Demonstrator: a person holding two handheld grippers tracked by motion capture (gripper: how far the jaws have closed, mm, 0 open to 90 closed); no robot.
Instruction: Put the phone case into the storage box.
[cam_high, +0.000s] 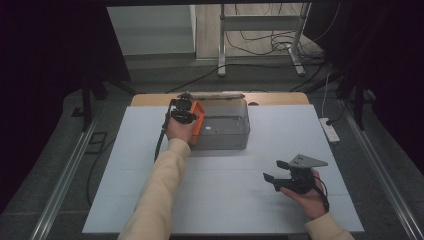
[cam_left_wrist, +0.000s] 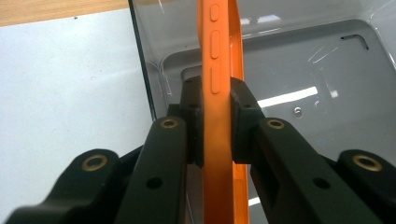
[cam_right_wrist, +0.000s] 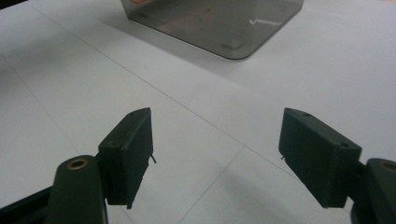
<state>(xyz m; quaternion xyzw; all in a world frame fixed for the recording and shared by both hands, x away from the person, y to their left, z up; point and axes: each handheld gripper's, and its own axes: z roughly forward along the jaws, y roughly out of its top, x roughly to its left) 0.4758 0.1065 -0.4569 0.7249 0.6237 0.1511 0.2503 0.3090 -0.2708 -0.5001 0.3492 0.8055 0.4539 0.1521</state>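
We count one orange phone case, one clear plastic box and two grippers on the white bench: our left gripper has its jaws clamped narrow on the case's edge, holding it upright at the box's left end, just over the rim, while our right gripper rests well apart near the bench's front right with its jaws wide and nothing between them. From above, our left hand covers the case's lower part, and in the left gripper view the case runs out of frame top and bottom. In the right gripper view the box is cut off at the top, so only its lower corner shows.
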